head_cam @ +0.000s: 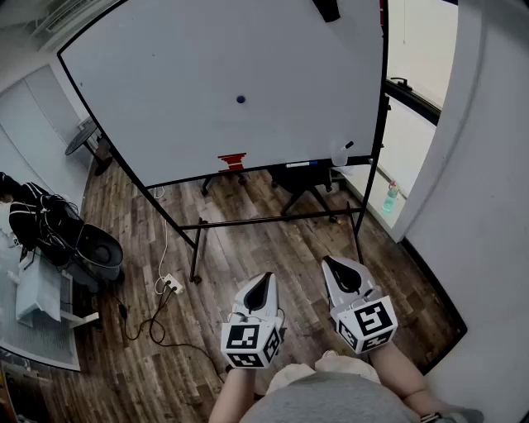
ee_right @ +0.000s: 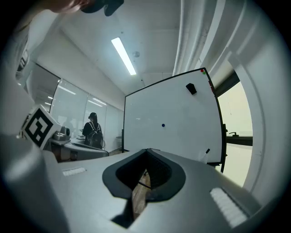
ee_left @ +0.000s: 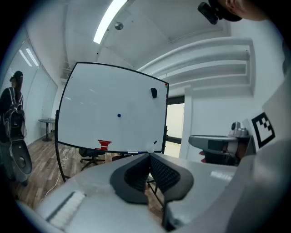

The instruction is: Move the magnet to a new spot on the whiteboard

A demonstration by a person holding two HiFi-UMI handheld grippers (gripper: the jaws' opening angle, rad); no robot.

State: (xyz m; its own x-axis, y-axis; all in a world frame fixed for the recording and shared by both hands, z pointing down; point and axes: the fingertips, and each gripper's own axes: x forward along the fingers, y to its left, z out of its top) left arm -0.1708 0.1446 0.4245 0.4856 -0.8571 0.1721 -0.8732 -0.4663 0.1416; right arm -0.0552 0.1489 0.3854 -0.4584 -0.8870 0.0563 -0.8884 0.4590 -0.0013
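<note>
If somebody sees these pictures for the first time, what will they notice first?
The large whiteboard on its black stand fills the upper half of the head view, with one small blue magnet near its middle. Low in that view, the left gripper and the right gripper hang side by side over the wooden floor, both shut and empty, well short of the board.

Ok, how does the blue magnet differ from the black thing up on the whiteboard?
The blue magnet is a small round dot; the black block is bigger and angular. The magnet sits near the whiteboard's middle; the block sits near its top right corner. Both sit on the board's face, well apart.
</note>
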